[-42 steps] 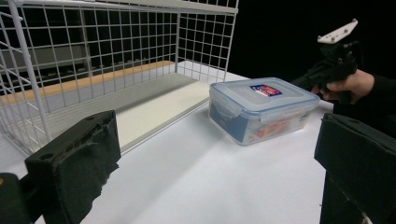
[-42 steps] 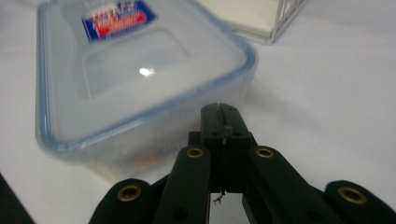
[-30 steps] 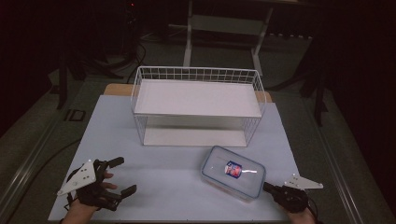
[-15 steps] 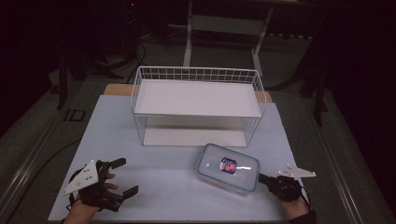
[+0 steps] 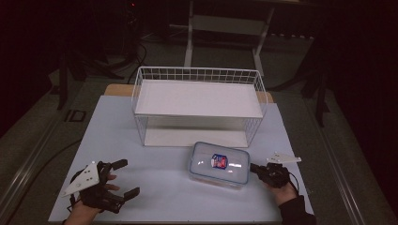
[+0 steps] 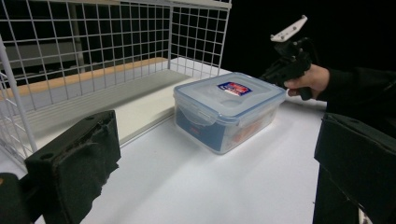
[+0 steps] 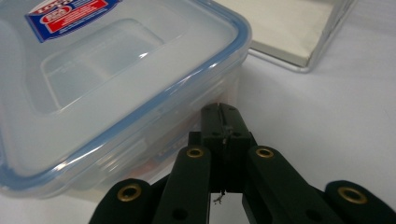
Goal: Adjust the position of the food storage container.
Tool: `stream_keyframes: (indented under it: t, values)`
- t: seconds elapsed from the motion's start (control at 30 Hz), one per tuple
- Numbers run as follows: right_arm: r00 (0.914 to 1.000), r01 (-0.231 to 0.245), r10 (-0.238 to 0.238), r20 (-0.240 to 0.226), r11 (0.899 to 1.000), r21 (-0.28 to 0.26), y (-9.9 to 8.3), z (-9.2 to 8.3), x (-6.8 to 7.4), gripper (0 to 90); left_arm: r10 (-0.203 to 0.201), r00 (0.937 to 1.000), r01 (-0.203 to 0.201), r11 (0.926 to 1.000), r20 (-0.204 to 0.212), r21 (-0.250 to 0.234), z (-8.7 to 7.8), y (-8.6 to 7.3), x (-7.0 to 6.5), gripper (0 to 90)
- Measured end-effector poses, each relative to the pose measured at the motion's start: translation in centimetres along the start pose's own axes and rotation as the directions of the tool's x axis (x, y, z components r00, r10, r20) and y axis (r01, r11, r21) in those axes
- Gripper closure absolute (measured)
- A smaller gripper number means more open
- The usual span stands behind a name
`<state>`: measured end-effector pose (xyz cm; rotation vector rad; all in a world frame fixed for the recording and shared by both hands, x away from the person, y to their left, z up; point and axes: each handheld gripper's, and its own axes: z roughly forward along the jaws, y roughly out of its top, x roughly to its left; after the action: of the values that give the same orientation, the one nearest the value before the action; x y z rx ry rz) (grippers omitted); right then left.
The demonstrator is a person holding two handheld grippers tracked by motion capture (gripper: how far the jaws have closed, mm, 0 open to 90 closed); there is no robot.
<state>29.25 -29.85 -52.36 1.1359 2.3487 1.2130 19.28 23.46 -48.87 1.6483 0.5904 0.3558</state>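
Under dim light, the white tabletop (image 5: 159, 187) holds a lidded plastic container (image 5: 219, 164) before a wire rack (image 5: 199, 105). The right hand-held gripper (image 5: 254, 167), jaws closed, noses its side, likely to push. The left hand-held gripper (image 5: 126, 177) rests open, apart.

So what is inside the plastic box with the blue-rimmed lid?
Through the clear wall of the plastic box something orange and something dark blue show, too blurred to name. The lid with its red-and-blue sticker is shut and covers the rest from above.
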Motion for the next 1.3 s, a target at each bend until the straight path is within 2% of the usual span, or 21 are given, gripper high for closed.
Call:
stream_keyframes:
  t: [0.13, 0.33, 0.6, 0.73, 0.97, 1.03, 1.3]
  values:
    - [1.0000, 0.005, -0.005, -0.006, 1.000, 0.009, 0.9, 0.9, 0.1, 90.0, -0.004, 1.0000, 0.004, 1.0000, 0.006, -0.004, 0.0, 0.0, 0.0, 0.2]
    - [0.9988, 0.045, -0.045, -0.018, 0.999, 0.029, 2.4, 2.7, 0.8, 90.0, 0.000, 0.9999, 0.000, 1.0000, 0.011, -0.002, 0.1, 0.0, -0.1, 0.2]
    - [0.9986, 0.043, -0.042, -0.033, 0.999, 0.030, 3.4, 4.2, 1.3, 90.0, 0.001, 0.9999, -0.001, 1.0000, 0.015, -0.002, 0.1, 0.0, -0.1, 0.3]
    - [0.9986, 0.043, -0.042, -0.033, 0.999, 0.028, 3.5, 4.5, 1.5, 90.0, 0.004, 0.9998, -0.004, 1.0000, 0.017, 0.005, 0.2, -0.1, -0.1, 0.3]
    - [0.9993, 0.024, -0.023, -0.030, 0.999, 0.027, 3.0, 3.8, 1.6, 90.0, 0.003, 0.9998, -0.003, 1.0000, 0.017, 0.008, 0.2, -0.1, -0.1, 0.3]
    - [0.9984, 0.026, -0.024, -0.051, 0.999, 0.033, 2.9, 3.9, 1.9, 90.0, 0.003, 0.9998, -0.003, 1.0000, 0.019, 0.009, 0.3, -0.1, -0.2, 0.3]
    - [0.9989, 0.022, -0.021, -0.042, 0.999, 0.034, 3.5, 4.9, 1.8, 90.0, -0.002, 0.9997, 0.001, 0.9998, 0.022, 0.020, 0.7, -0.3, -0.3, 0.3]
